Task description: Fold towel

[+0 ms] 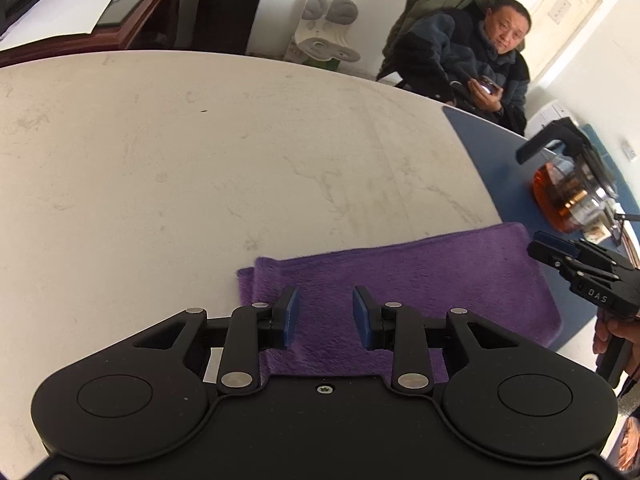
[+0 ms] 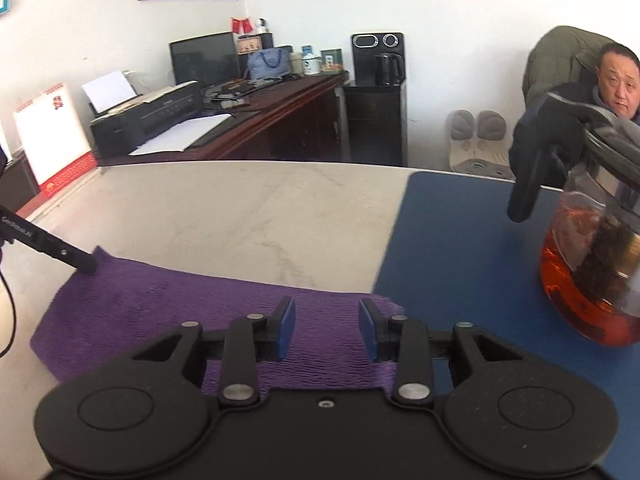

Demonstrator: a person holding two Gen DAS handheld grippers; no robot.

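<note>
A purple towel (image 1: 420, 276) lies folded in a flat band on the pale table (image 1: 200, 160); its right end rests on a blue mat (image 1: 492, 148). My left gripper (image 1: 325, 308) hovers over the towel's left part, jaws apart, with only flat cloth showing beneath them. In the right wrist view the towel (image 2: 160, 304) runs left to right, and my right gripper (image 2: 327, 320) stands open above its right end, holding nothing. The left gripper's fingertip (image 2: 86, 264) shows at the towel's far left corner. The right gripper (image 1: 560, 252) appears at the towel's right edge.
A glass teapot (image 2: 592, 272) of amber tea stands on the blue mat (image 2: 460, 240), close to the right of the towel. A seated person (image 1: 460, 60) holds a phone beyond the table. A dark desk (image 2: 248, 120) with a printer stands behind.
</note>
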